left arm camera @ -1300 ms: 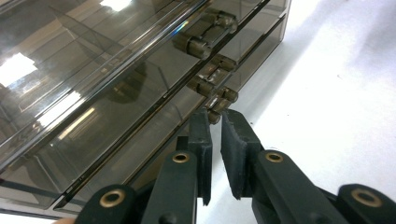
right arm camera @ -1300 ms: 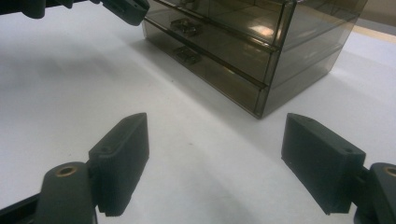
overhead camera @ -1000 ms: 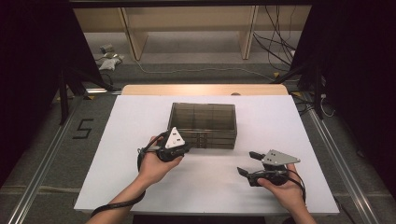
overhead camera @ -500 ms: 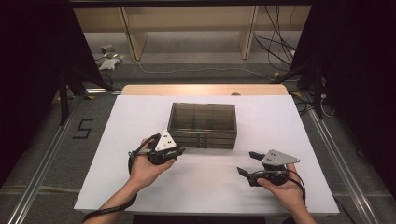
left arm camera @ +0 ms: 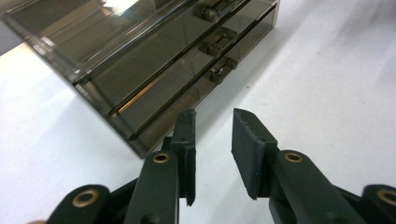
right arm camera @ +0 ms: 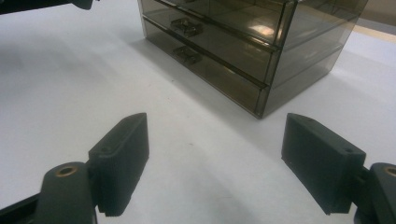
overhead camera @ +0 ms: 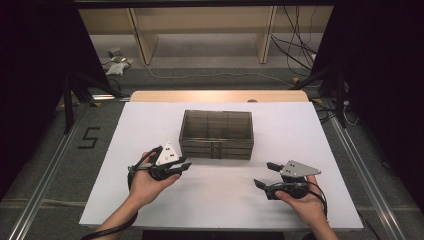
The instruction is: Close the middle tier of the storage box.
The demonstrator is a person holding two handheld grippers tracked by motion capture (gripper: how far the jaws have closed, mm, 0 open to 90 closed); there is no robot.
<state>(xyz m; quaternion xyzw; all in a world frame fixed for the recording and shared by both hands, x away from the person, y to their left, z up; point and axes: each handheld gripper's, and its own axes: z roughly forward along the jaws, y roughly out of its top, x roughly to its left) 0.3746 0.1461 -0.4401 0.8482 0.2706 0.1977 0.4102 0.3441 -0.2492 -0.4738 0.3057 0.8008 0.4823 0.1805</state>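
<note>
A smoked clear drawer box [overhead camera: 216,132] with three stacked drawers stands in the middle of the white table [overhead camera: 150,120]. My left gripper [overhead camera: 186,166] lies low on the table just off the box's front left corner and points right along its front. In the left gripper view its jaws [left arm camera: 214,116] have a narrow gap; they have just been opening, with nothing between them, and the box [left arm camera: 154,70] with its small drawer handles [left arm camera: 223,67] lies ahead. My right gripper [overhead camera: 264,174] rests at the front right, wide open and empty [right arm camera: 217,123], facing the box [right arm camera: 233,37].
A wooden strip [overhead camera: 220,96] runs along the table's far edge. Beyond it are shelf legs and cables [overhead camera: 300,55] on the floor. A metal rail [overhead camera: 47,185] and a "5" floor mark [overhead camera: 88,137] lie to the left.
The left hand has drawn its gripper leftward and a little nearer the person, away from the middle of the box's front toward its left corner. The right hand has kept still.
</note>
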